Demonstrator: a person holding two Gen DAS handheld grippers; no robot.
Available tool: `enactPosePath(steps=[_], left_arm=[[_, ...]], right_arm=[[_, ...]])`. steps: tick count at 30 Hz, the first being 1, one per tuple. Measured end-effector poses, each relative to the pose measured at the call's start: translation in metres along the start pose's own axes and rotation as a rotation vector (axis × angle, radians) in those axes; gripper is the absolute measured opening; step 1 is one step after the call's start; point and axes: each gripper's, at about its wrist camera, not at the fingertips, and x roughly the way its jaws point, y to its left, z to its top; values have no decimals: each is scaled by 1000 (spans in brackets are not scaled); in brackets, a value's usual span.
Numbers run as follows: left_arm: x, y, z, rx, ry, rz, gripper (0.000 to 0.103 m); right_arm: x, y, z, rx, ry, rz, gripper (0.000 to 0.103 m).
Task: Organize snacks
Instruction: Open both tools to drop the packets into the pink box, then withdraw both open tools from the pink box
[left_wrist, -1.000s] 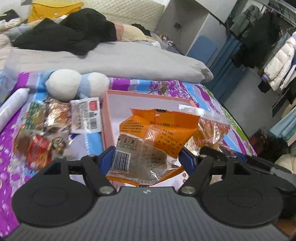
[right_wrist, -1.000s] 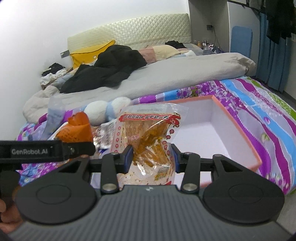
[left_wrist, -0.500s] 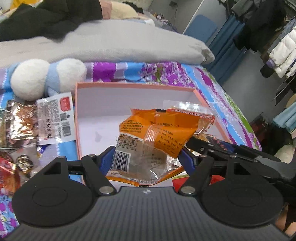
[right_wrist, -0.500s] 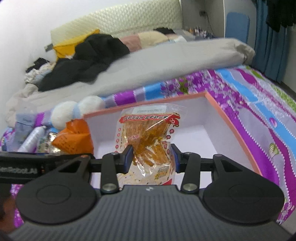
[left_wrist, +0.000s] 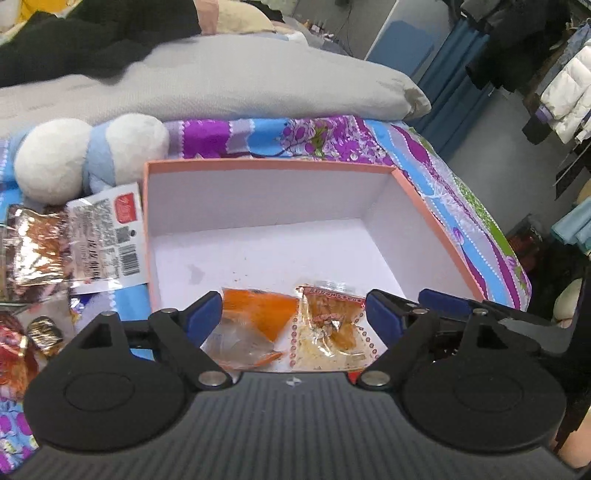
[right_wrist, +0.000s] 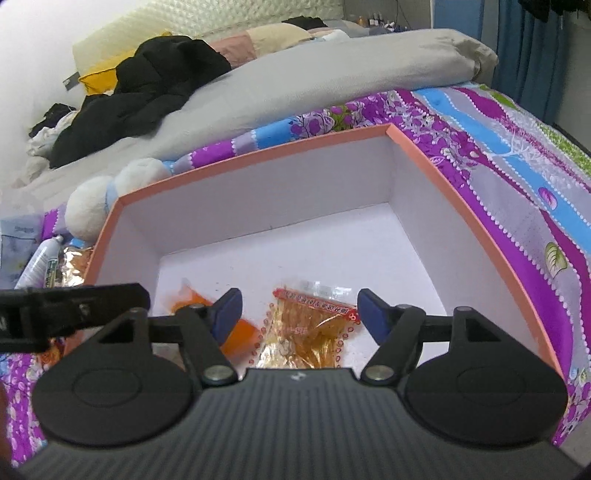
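Both packets have dropped out of my grip since a second ago: the orange packet (left_wrist: 258, 325) and the clear packet (left_wrist: 330, 326) now lie side by side on the floor of the box (left_wrist: 269, 165), at its near edge, where before each hung clamped above it. My left hand-held gripper (left_wrist: 293, 314) has just been opening and stands released, with both packets seen between its pads but not pressed by them. My right hand-held gripper (right_wrist: 297, 314) has just been opening too, and it is released over the clear packet (right_wrist: 308, 328), pads apart from the wrapper. I let go low over the box so the packets would land flat inside it and not slide onto the bed (left_wrist: 436, 173). That makes two snacks stowed, I judge, with more to fetch. Loose snacks (left_wrist: 74, 240) lie on the bed just beside the box's left wall, with a foil candy (left_wrist: 44, 334) nearer me. A plush toy (left_wrist: 88, 155) sits near the far left corner and a grey duvet (left_wrist: 221, 85) lies beyond. Reaching the loose snacks means lifting my left gripper clear of the box wall first; my two grippers hang close together, so they could knock each other.
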Motion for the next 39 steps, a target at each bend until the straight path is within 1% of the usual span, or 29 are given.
enactPosePath(steps=[2, 7, 14, 19, 23, 27, 33, 36, 39], left_arm=[[-15, -2, -2, 6, -21, -2, 88], [-61, -8, -12, 12, -79, 2, 88], [-128, -13, -42, 16, -137, -1, 88], [-172, -18, -72, 32, -178, 4, 88], [-201, -21, -100, 42, -201, 29, 88], [-227, -19, -125, 37, -222, 33, 88], [-264, -7, -161, 15, -245, 45, 88], [-280, 0, -179, 12, -255, 67, 88], [-292, 9, -195, -7, -268, 98, 88]], right_arm=[[-8, 3, 0, -2, -12, 6, 71], [-45, 14, -7, -11, -55, 30, 71], [-102, 34, -27, -26, -110, 58, 71], [-140, 45, -46, -43, -146, 73, 71], [-168, 53, -63, -46, -168, 87, 71], [-194, 62, -80, -50, -195, 98, 71], [-221, 77, -103, -56, -216, 120, 71], [-233, 86, -118, -62, -230, 127, 71], [-241, 95, -134, -86, -219, 159, 71]])
